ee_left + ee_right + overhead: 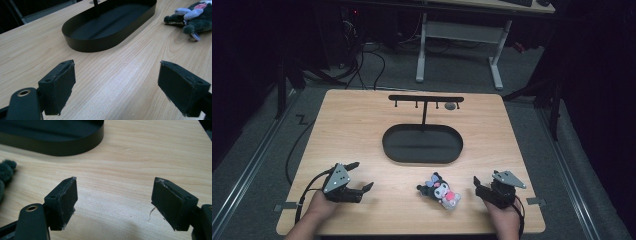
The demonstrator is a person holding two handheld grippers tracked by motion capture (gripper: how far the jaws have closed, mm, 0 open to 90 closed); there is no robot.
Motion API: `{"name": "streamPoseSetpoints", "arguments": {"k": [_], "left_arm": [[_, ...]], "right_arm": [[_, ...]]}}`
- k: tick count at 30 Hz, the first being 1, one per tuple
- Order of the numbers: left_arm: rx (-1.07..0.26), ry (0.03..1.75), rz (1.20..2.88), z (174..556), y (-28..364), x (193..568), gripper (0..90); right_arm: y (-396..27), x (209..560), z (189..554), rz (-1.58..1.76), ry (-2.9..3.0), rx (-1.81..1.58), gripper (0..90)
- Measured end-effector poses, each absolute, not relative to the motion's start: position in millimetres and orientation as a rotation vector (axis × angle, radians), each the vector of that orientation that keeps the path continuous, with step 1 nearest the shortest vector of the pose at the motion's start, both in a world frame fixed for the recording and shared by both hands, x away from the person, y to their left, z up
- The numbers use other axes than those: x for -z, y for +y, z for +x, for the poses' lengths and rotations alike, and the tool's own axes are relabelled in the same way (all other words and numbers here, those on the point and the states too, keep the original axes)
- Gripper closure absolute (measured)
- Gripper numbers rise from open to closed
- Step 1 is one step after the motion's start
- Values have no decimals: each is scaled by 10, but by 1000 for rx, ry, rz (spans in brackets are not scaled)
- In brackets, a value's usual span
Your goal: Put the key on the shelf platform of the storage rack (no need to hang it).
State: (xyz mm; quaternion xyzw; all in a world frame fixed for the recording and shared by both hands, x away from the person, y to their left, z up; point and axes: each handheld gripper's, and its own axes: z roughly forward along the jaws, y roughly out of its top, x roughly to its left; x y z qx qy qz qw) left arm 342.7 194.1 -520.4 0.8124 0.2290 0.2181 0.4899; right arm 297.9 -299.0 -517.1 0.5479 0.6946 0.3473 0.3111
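The high view looks forward and down from above the person's edge of the bench [362, 120], far enough off to take in the whole top and the floor beyond. The left gripper [116, 85] view sits low and close over the wood, facing ahead and rightward to the black tray [100, 37] and the plush toy [192, 17]. The right gripper [113, 203] view (equally low) shares that tray [75, 145] ahead, with the toy [5, 172] at its left edge.

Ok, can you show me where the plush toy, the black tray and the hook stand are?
plush toy [439, 190], high view, on its dark head.
black tray [82, 46], left gripper view, on its near outer wall.
hook stand [426, 98], high view, on the middle of its top bar.
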Motion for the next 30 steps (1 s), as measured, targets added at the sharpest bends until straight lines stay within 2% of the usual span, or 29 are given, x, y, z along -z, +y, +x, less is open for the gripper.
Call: {"name": "streamPoseSetpoints", "arguments": {"k": [30], "left_arm": [[-524, 567, 1959, 3434, 1955, 5203, 154]], "right_arm": [[-2973, 5106, 3005, 1455, 1903, -949, 188]]}}
